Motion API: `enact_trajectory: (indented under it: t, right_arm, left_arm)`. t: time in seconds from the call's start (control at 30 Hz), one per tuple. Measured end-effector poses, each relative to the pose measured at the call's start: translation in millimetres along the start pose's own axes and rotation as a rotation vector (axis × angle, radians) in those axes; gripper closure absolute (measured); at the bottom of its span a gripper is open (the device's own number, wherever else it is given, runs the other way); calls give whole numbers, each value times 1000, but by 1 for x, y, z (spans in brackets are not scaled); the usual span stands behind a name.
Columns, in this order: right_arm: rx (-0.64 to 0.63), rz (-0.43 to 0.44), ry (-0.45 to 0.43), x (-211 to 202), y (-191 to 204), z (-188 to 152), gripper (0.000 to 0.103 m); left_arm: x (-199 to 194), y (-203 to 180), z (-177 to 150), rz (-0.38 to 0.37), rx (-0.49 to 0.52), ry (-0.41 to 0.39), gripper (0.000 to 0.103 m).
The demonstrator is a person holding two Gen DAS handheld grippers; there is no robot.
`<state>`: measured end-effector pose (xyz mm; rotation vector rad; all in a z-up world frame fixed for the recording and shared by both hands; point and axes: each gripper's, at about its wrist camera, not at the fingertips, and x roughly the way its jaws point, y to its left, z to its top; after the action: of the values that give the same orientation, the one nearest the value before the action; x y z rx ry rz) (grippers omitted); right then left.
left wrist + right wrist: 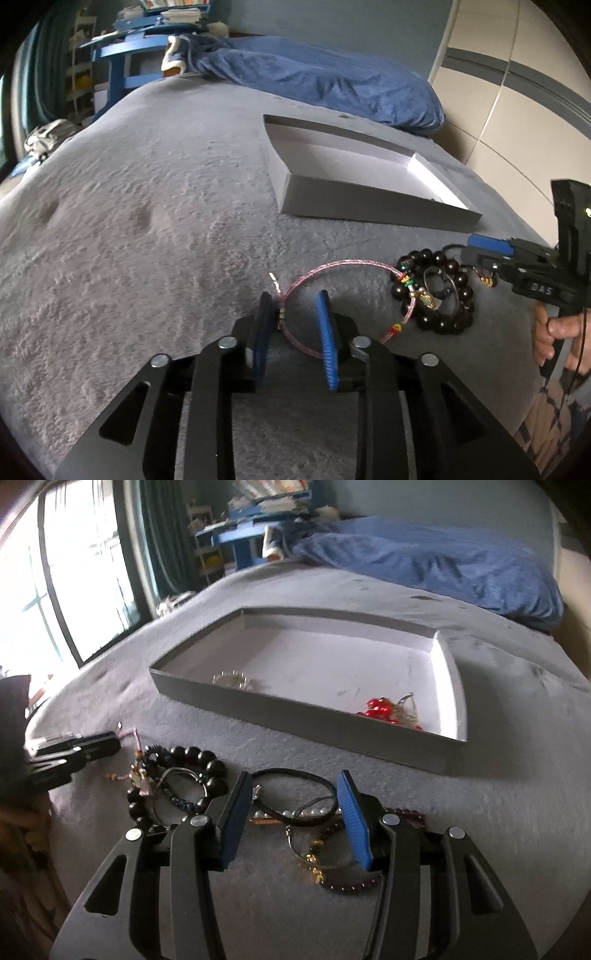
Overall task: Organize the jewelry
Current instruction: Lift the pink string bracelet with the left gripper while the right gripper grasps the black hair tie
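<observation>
Two tools work over a grey plush bed (147,206), both with their blue-padded jaws apart and gripping nothing. The left tool (293,314) is low over a pink cord bracelet (332,267) — the cord's loop lies between its pads, not pinched. Just right of that cord sits a black bead bracelet (443,288), with a thin metal ring lying inside its circle. The right tool (293,801) hovers over a small heap on the bed: a black hair tie (295,775), a row of pearl-like beads, and a dark red bead bracelet (347,888) with a gold charm. Beyond the heap stands a shallow grey tray (295,716) with a white floor — in it lie a pale bead bracelet (231,679) near the front wall and a red bead piece (382,709) toward the right corner. A blue blanket (443,565) is bunched at the far end of the bed.
</observation>
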<state>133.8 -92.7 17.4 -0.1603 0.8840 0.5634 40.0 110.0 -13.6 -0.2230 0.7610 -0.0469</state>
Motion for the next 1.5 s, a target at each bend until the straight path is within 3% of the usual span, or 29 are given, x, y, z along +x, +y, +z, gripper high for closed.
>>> enact_trajectory:
  t: [0.13, 0.33, 0.5, 0.67, 0.83, 1.0, 1.23, 1.5]
  right_arm:
    - [-1, 0, 38, 12, -3, 5, 50]
    - [10, 11, 55, 21, -6, 7, 47]
    - [6, 28, 51, 19, -5, 5, 87]
    - [2, 40, 31, 13, -1, 1, 99]
    - [35, 47, -8, 4, -5, 1, 99]
    - [71, 67, -73, -16, -11, 6, 99]
    - [81, 63, -127, -36, -18, 17, 100]
    - [100, 52, -163, -45, -27, 27, 100]
  left_arm:
    - [1, -5, -1, 0, 27, 5, 66]
    - [4, -9, 0, 21, 46, 14, 65]
    - [7, -10, 1, 28, 48, 23, 64]
    - [9, -14, 1, 49, 67, 27, 64]
    - [11, -16, 2, 62, 84, 33, 66]
    - [7, -13, 0, 82, 64, 1, 98]
    - [-11, -14, 8, 28, 52, -56, 98]
    - [-43, -35, 42, -57, 65, -163, 98]
